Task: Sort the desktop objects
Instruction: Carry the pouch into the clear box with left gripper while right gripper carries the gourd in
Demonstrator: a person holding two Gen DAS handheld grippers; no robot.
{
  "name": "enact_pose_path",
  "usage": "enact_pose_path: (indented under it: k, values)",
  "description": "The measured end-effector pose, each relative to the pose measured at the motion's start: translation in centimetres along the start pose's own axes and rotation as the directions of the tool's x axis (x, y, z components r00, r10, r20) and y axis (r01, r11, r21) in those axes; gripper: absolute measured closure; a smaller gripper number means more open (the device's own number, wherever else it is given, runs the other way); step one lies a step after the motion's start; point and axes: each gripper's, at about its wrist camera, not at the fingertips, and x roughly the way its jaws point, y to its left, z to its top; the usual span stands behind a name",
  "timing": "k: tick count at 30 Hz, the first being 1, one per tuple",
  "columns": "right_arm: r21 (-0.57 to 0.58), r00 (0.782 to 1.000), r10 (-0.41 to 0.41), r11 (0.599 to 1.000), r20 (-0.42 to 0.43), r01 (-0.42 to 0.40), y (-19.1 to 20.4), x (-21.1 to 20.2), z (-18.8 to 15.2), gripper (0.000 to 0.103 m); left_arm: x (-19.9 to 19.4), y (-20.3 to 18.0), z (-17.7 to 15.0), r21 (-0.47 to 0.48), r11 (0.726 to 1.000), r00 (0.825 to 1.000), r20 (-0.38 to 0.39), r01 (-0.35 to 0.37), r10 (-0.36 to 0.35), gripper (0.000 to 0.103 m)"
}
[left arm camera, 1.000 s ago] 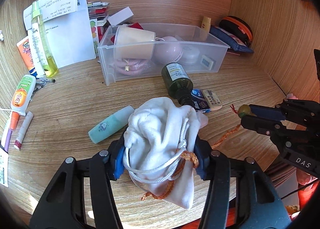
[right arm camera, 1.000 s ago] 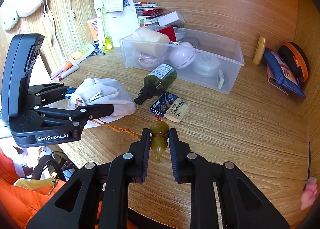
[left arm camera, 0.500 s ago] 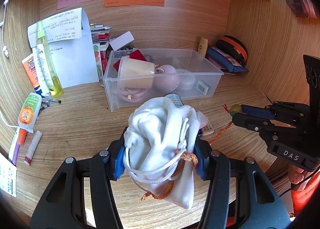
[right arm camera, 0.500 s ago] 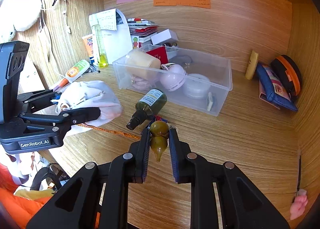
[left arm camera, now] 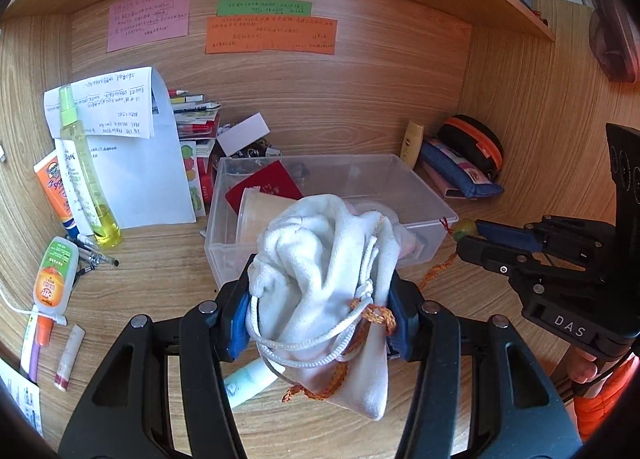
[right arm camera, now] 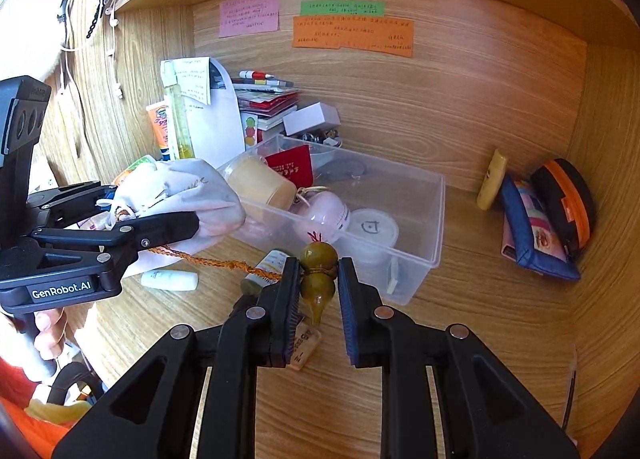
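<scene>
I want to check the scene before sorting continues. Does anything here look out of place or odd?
Yes. An orange cord runs taut from the white pouch in the left tongs to the gourd charm in the right tongs, tying both together. A green bottle also lies tipped on the desk.

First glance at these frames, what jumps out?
The left tongs clamp a crumpled white drawstring pouch, held up in front of the clear plastic bin. The right tongs pinch a small green gourd charm, its orange cord stretching back to the pouch. Cluttered wooden desk nook all around.
</scene>
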Motion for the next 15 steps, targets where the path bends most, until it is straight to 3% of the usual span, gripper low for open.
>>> enact_pose_path:
  k: [15]
  values:
    - [0.013, 0.998, -0.042, 0.999, -0.046, 0.042, -3.3, 4.8, 3.1, 0.086, 5.6, -0.4, 4.6, 0.022, 0.999, 0.999, -0.023, 0.037, -0.036, 0.049]
